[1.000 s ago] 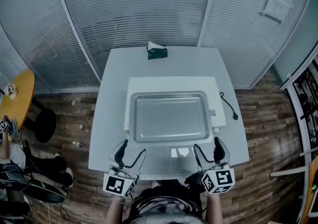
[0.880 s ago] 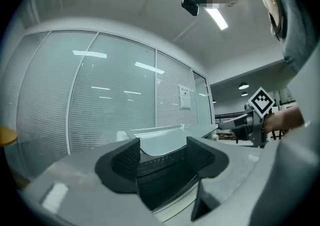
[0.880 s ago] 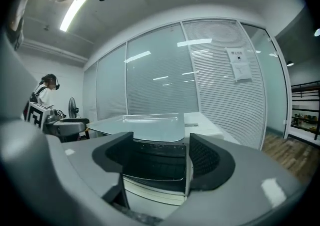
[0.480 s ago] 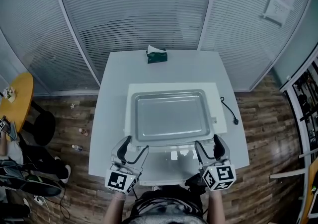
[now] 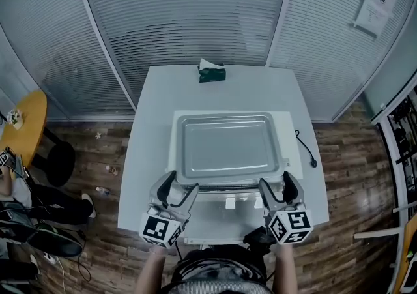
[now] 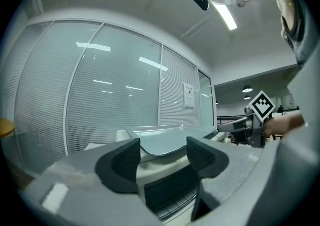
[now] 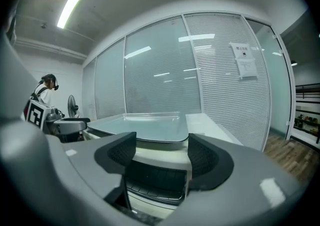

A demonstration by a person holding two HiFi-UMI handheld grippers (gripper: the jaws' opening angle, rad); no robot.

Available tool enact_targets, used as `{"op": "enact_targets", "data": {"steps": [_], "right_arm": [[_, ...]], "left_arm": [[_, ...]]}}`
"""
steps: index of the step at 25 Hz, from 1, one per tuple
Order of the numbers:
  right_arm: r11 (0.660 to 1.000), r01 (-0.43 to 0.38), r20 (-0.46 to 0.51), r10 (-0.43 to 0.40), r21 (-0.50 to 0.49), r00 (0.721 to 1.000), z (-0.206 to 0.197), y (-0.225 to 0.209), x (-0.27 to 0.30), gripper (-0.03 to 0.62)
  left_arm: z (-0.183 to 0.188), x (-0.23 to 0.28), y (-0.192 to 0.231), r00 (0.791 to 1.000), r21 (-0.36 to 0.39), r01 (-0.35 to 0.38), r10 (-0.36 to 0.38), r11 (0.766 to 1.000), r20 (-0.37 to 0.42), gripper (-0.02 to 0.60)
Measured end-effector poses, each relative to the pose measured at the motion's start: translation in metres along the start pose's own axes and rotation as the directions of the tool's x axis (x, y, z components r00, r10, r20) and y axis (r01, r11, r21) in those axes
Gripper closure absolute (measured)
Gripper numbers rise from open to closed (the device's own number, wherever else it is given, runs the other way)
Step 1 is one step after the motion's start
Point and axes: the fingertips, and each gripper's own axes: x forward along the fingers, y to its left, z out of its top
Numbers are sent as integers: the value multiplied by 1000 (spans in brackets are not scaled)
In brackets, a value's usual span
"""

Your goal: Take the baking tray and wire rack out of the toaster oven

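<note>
A metal baking tray (image 5: 227, 149) lies on top of the white toaster oven (image 5: 288, 131), whose glass door (image 5: 225, 213) hangs open toward me. My left gripper (image 5: 181, 185) is open at the oven's front left corner, with the tray's corner (image 6: 160, 140) and the oven edge showing between its jaws, untouched. My right gripper (image 5: 275, 183) is open at the front right corner; its jaws have just closed a little, with nothing pressed between them. The wire rack (image 7: 155, 182) sits inside the dark oven cavity, and the left gripper view also shows the rack (image 6: 172, 205).
The oven stands on a white table (image 5: 150, 110). A green tissue box (image 5: 212, 73) sits at its far edge, and a black power cord (image 5: 306, 150) lies at the right. A yellow round table (image 5: 23, 130) and a black chair (image 5: 58, 162) are at the left. Glass partitions stand behind.
Both grippers have moved forward, from over the open door's near edge up to the oven's front corners. The tray has stayed on the oven.
</note>
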Motion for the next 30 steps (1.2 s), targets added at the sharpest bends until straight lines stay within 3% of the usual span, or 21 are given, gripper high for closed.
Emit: {"op": "enact_targets", "data": {"steps": [5,7,10,15,18,23,26,28,30], "right_arm": [[1000,20,13,-21,22,1000,-5,-1,-15,278],[999,30,8,-30,31,1000,-11,0,-22,278],[999,27,-2,-27,40,1000,-22,4,-28,337],[996,-15,-53,20,87,998,-45,16,-32,401],[993,-41,-82,51,113,995,-61,25,-28,435],[973,-62,-122,91,220,988,-91,35,-13,464],[941,-60,-143,113,333,983,-108,36,0,465],[900,-34,-159,114,435,981,-121,32,7,465],[853,-5,-189,121,522,975,-135,30,13,464]], "left_arm": [[6,-15,6,997,-61,-56,59,997,53,281],[0,-26,7,996,-82,-72,76,994,43,281],[-17,-40,6,996,-122,-93,94,988,1,282],[-43,-53,-13,998,-165,-57,50,985,-45,388],[-58,-55,-21,999,-254,-41,33,966,-38,443],[-96,-50,-28,997,-385,-50,25,922,-70,459],[-123,-43,-32,995,-484,-52,3,873,-102,468],[-142,-38,-38,992,-587,-45,-32,808,-119,468],[-159,-33,-42,990,-690,-45,-58,723,-125,457]]}}
